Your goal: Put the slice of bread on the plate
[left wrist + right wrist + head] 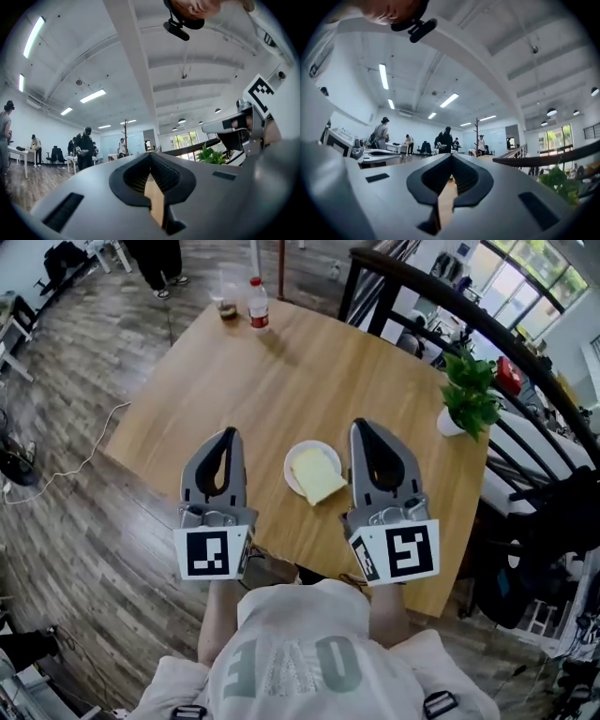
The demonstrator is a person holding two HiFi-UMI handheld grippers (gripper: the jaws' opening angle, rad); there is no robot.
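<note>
A pale slice of bread (319, 474) lies on a small white plate (309, 445) near the front edge of the round wooden table (281, 381). Both grippers are held up close to the person's chest, above the table's front edge and apart from the plate. The left gripper (228, 435) is left of the plate, its jaws meeting at the tips with nothing between them. On the other side of the plate, the right gripper (361, 426) is likewise shut and holds nothing. The left gripper view (150, 155) and the right gripper view (450, 157) look level across the room.
A bottle with a red cap (258, 304) and a glass cup (228, 307) stand at the table's far edge. A potted plant (469, 395) sits at its right edge, beside a dark railing (487, 324). Several people (445, 139) stand at desks far off.
</note>
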